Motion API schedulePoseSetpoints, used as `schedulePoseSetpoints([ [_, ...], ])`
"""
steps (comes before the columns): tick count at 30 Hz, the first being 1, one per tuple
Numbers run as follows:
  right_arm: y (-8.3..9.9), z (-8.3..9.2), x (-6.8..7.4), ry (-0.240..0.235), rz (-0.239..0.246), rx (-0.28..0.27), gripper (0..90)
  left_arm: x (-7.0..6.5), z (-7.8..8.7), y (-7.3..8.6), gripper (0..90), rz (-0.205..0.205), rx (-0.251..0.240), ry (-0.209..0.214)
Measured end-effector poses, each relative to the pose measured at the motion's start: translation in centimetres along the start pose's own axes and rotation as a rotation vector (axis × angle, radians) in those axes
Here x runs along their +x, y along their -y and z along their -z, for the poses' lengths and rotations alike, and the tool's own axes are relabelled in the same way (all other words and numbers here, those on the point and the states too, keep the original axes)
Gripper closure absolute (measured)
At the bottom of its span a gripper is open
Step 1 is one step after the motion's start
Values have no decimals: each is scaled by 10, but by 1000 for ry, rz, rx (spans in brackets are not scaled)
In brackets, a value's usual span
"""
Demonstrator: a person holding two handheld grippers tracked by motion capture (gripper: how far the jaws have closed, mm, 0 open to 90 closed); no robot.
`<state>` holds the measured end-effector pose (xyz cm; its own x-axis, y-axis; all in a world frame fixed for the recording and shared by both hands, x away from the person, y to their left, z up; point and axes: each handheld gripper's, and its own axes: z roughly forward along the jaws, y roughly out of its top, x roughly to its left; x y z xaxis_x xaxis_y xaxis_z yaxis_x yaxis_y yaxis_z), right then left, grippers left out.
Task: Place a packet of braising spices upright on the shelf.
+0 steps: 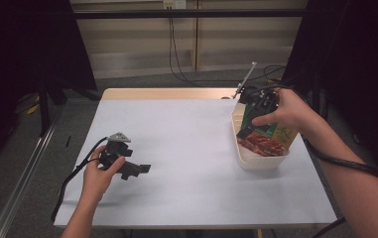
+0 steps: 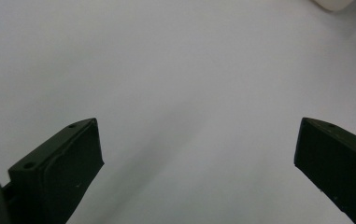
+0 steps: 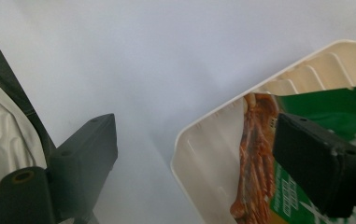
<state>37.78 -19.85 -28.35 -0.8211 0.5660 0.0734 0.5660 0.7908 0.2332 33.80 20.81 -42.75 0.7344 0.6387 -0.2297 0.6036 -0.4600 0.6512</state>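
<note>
So, left to right. The left tongs [image 1: 136,170] are parked low over the white surface [image 1: 186,148], near its left side, and in the left gripper view the jaws are spread wide with nothing between them, just bare surface underneath. That hand isn't contributing right now as far as I can tell.

All the action is over on the right. The food packet [image 1: 268,139], green with a picture of some reddish dish on it, sits tilted inside the cream bin [image 1: 256,161] near the right edge of the surface, leaning on the far wall and sticking up past the rim. The right tongs [image 1: 253,124] hover right at it, and in the right gripper view the jaws stand wide apart, one outside the bin wall, the other over the packet, not pinching it.

My read: the packet looks already dropped in and let go, so what's left is mostly pulling the right hand clear.
</note>
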Motion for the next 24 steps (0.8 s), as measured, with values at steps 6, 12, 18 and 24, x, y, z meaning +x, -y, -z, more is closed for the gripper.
schedulePoseSetpoints([
  [6, -2, -19, 6, -23, 21, 6, 134, 0, 0, 0, 7, 4, -7, -2],
  [12, -1, -35, 12, -26, 38, 9, 125, 0, 1, 0, 7, 3, -4, 0],
  [18, 0, -47, 17, -32, 55, 4, 115, 0, 0, 0, 7, 3, -9, -2],
  [24, 1, -57, 22, -42, 55, -23, 94, 0, 1, 0, 7, 0, -8, -3],
])
